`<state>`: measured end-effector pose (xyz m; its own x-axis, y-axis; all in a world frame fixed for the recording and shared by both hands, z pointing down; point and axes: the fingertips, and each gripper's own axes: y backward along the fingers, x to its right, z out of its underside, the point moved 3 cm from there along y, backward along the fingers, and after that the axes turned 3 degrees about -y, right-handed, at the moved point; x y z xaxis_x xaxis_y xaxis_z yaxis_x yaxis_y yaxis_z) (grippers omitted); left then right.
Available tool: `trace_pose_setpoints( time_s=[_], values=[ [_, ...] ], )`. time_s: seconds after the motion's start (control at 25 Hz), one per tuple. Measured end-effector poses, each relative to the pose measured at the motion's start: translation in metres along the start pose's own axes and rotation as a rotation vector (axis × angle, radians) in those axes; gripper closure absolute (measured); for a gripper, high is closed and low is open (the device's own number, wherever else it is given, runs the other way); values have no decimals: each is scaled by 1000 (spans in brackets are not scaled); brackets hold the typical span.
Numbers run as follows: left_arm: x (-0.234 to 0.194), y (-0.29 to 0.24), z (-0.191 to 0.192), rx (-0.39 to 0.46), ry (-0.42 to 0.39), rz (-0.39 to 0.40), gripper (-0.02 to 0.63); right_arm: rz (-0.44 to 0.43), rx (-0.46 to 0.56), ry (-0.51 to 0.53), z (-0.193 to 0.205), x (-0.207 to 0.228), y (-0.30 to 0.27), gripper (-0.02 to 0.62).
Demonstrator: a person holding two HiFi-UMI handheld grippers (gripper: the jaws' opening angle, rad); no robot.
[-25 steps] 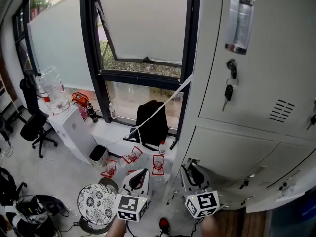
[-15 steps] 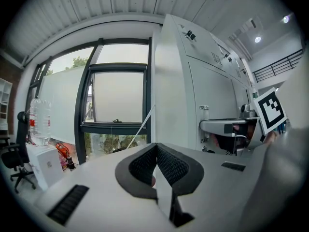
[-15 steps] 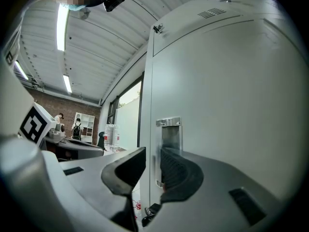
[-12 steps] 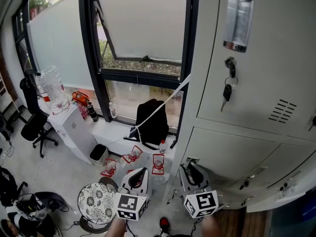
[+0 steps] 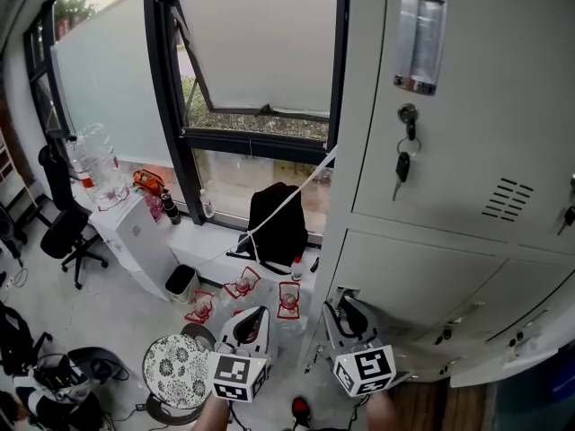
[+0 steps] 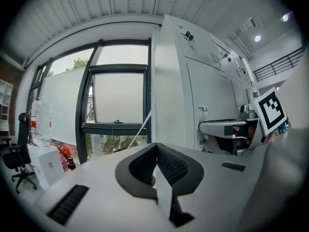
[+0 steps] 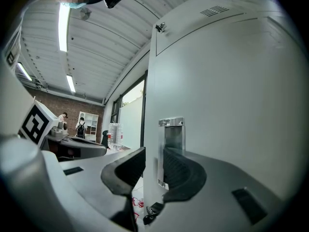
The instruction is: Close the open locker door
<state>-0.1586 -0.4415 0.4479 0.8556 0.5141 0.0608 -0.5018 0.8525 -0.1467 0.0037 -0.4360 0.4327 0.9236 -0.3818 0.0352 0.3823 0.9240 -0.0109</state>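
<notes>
Tall dark-framed windows [image 5: 260,61] fill the far wall, with a frosted pane on the left and greenery showing through the clear lower glass. A white cord [image 5: 287,196] slants across them towards the bank of grey-white lockers [image 5: 449,151] on the right. One upper locker has a recessed metal handle [image 5: 418,39], and a bunch of keys [image 5: 404,146] hangs from its lock.

At the lower right a locker door [image 5: 508,366] in the bottom row stands out from the bank. The picture's edge cuts it off, so how far it swings cannot be judged. A water bottle [image 5: 94,164] on a white dispenser [image 5: 135,232], a black backpack [image 5: 274,223], an office chair [image 5: 63,232] and a patterned round stool [image 5: 175,366] sit below the window.

Both tools hang low in the head view, and only slivers of the hands behind their marker cubes are visible. The left claw [image 5: 252,316] is out in the room beside the stool, well away from the lockers. In its own view the ribbed pads [image 6: 140,166] meet at their tips and grip nothing. A small reddish patch shows through the slit lower down, too small to identify.

The right claw [image 5: 347,309] is near the bank's bottom corner. In the right gripper view its pads [image 7: 181,170] stand apart with a moderate gap, and the locker's front corner edge, a handle and dangling keys line up in that gap. Whether either pad touches the metal cannot be told, and the protruding door itself does not appear in this view. Two people [image 7: 79,127] stand far off by a brick wall, tiny and indistinct.
</notes>
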Motion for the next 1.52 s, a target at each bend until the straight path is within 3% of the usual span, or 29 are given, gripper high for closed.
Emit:
trace_pose_setpoints(
  time_s=[0.4, 0.56, 1.0, 1.52],
  values=[
    [13, 2, 2, 3, -2, 16, 584, 15, 8, -7, -1, 11, 18, 463],
    [21, 4, 0, 12, -7, 27, 584, 24, 8, -14, -1, 12, 24, 416],
    [27, 33, -4, 27, -14, 19, 584, 26, 28, 6, -11, -4, 46, 413],
    [55, 79, -11, 65, -31, 71, 584, 124, 26, 43, -18, -13, 112, 431]
  ],
)
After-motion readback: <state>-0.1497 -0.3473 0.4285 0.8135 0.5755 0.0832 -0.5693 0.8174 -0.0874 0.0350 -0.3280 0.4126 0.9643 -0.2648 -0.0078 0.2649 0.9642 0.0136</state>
